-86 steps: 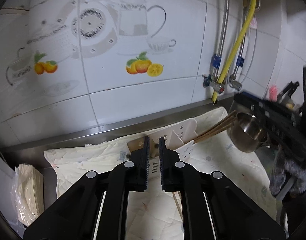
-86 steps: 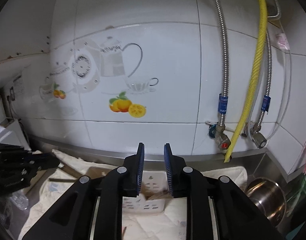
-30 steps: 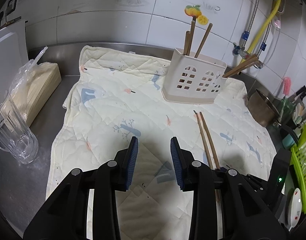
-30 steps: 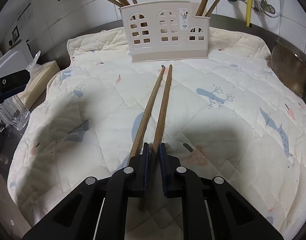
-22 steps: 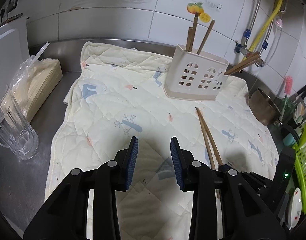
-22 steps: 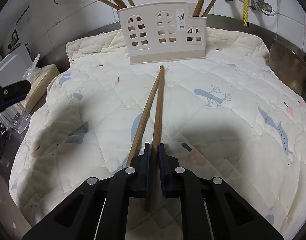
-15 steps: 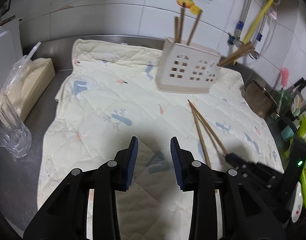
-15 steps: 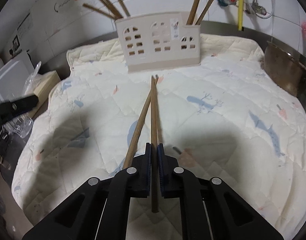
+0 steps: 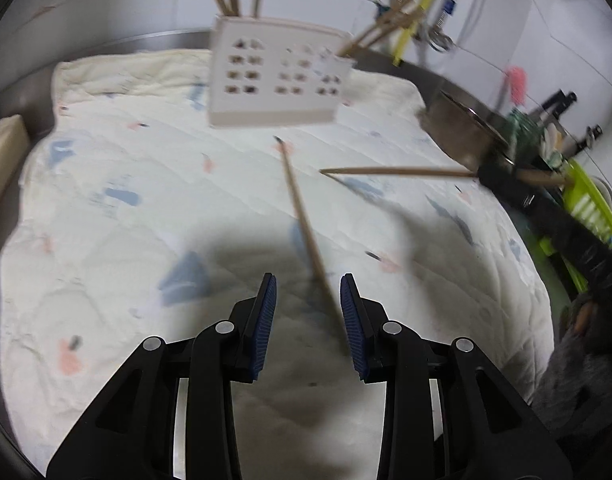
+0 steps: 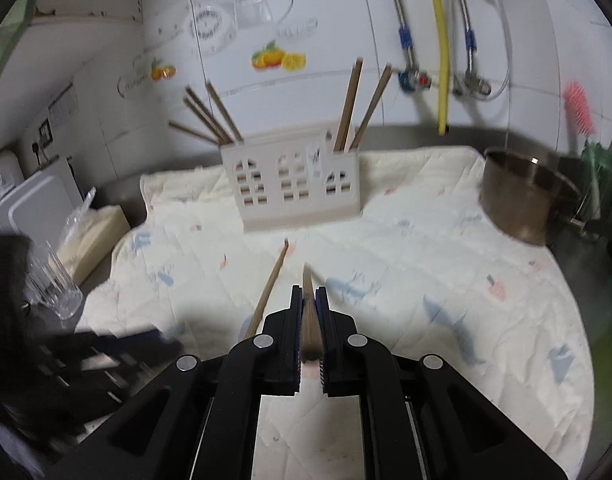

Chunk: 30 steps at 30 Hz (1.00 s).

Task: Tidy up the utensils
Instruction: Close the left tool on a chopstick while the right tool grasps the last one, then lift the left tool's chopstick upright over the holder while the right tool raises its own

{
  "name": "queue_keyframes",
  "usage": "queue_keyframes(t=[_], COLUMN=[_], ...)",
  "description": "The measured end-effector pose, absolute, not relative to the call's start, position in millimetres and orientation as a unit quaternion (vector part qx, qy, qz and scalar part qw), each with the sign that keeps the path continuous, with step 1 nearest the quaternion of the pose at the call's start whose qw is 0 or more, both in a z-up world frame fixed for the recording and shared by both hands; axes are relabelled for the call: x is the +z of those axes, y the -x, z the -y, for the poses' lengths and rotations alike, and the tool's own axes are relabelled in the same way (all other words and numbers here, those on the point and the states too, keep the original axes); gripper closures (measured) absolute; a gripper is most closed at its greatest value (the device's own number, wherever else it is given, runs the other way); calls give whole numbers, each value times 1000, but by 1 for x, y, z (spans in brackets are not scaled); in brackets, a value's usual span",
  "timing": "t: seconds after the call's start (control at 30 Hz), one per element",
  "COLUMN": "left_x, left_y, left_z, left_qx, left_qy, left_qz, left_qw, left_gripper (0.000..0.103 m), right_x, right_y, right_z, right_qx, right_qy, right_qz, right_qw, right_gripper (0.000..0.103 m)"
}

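Observation:
A white utensil holder (image 9: 280, 80) (image 10: 296, 188) with window cut-outs stands at the back of a quilted mat (image 9: 126, 184) (image 10: 446, 264), with several wooden chopsticks standing in it. My right gripper (image 10: 309, 300) is shut on one chopstick (image 10: 308, 312) and holds it raised above the mat; in the left wrist view that chopstick (image 9: 394, 170) reaches in from the right. A second chopstick (image 9: 306, 224) (image 10: 268, 290) lies on the mat. My left gripper (image 9: 308, 312) is open and low over the near end of that lying chopstick.
A steel pot (image 10: 526, 196) (image 9: 462, 128) sits at the mat's right edge. A green drying rack (image 9: 586, 208) is at far right. A glass (image 10: 54, 280) and a wrapped pale stack (image 10: 94, 232) stand left of the mat. Pipes and a yellow hose (image 10: 440, 40) run down the tiled wall.
My right gripper has lifted one chopstick off the mat and away from the other. My left gripper has moved forward and right over the chopstick left lying on the mat.

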<state>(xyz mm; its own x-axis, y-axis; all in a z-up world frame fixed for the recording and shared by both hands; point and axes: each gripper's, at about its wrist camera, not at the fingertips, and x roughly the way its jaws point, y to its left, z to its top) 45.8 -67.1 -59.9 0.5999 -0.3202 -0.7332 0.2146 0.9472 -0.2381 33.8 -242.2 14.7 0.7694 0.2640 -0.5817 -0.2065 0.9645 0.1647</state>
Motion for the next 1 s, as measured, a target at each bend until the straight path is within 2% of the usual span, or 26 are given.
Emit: queue_keyframes(t=[0.2, 0.3, 0.57, 0.67, 0.7, 1.0], left_x=[-78, -85, -96, -97, -97, -61], left_y=[-64, -72, -81, -83, -83, -76], left_z=[82, 84, 87, 89, 91, 84], left_qx=[-150, -149, -137, -132, -128, -127], left_qy=[62, 68, 77, 69, 62, 46], left_qz=[-442, -451, -460, -461, -461, -435], left_qw=[882, 877, 874, 875, 876, 890], left_gripper=[74, 79, 85, 90, 94, 98], right_x=[28, 29, 23, 23, 22, 29], right_y=[-27, -26, -30, -30, -31, -34], right_z=[253, 256, 264, 264, 264, 265], right_qx=[129, 129, 127, 126, 126, 127], right_qy=[-53, -55, -63, -64, -65, -51], right_qz=[-294, -293, -297, -298, -298, -293], right_qw=[945, 946, 944, 944, 944, 946], right_gripper=[97, 97, 96, 96, 96, 96])
